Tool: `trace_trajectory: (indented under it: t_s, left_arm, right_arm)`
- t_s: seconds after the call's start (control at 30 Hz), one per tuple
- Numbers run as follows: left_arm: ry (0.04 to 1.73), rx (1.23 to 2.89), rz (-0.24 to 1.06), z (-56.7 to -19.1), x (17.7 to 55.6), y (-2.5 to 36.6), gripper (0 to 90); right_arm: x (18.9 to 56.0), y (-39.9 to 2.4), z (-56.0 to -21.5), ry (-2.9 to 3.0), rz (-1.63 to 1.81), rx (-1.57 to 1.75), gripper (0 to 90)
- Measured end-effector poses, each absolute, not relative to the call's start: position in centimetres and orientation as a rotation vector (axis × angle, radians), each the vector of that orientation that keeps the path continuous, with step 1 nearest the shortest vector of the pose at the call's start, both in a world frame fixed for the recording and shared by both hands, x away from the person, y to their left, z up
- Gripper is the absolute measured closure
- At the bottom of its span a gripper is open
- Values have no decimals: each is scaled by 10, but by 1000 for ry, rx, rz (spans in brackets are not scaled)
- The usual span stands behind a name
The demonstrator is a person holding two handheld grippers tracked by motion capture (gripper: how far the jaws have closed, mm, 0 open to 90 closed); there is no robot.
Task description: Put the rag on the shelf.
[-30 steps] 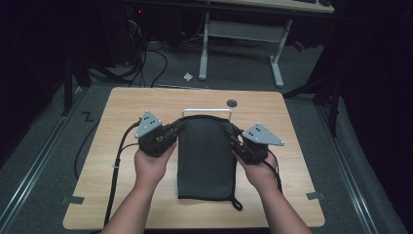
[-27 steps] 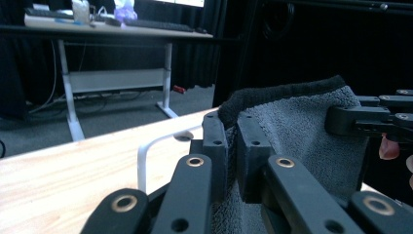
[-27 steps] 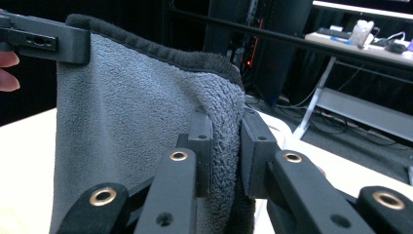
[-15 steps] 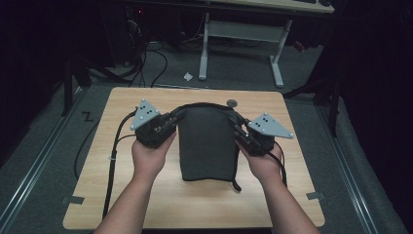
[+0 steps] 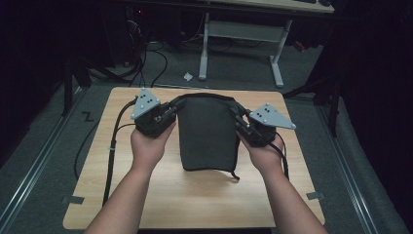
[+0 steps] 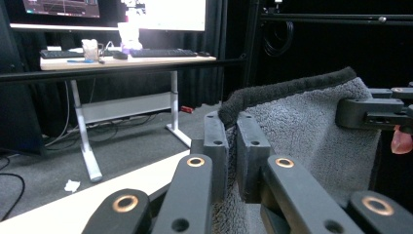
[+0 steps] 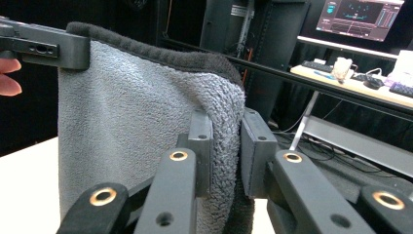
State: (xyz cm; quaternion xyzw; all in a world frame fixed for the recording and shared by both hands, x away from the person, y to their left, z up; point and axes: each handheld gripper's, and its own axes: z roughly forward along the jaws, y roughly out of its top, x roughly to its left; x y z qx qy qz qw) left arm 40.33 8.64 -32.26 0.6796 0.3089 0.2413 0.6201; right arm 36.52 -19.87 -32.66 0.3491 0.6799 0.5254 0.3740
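A dark grey towel hangs between my two grippers above the wooden table. Its fleecy face and darker hem show in the left gripper view and the right gripper view. My left gripper is shut on the towel's upper left corner, the cloth pinched between its pads. My right gripper is shut on the upper right corner, a thick fold of towel between its pads. The towel's lower edge reaches down to the tabletop, with a small loop sticking out at its lower right.
Black cables trail from the left gripper across the table's left side and over its edge. A white-legged desk stands on the carpet beyond the far edge. Dark frames and curtains stand on both sides.
Both grippers have risen with the towel's top corners, so the towel has gone from lying flat on the table to hanging upright between them.
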Motion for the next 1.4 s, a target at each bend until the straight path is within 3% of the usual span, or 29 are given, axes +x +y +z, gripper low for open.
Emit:
trace_trajectory:
  t_s: [0.53, 1.0, 1.4]
  left_arm:
    - [731, 1589, 619, -305, 464, 73, 847]
    - [769, 1654, 650, -324, 517, 61, 843]
    - [831, 1748, 630, -348, 537, 58, 842]
  right_arm:
    - [427, -206, -315, 1723, 1373, 972, 783]
    - [483, -213, -331, 1768, 1317, 1010, 776]
    - [505, -214, -352, 1855, 1252, 1049, 769]
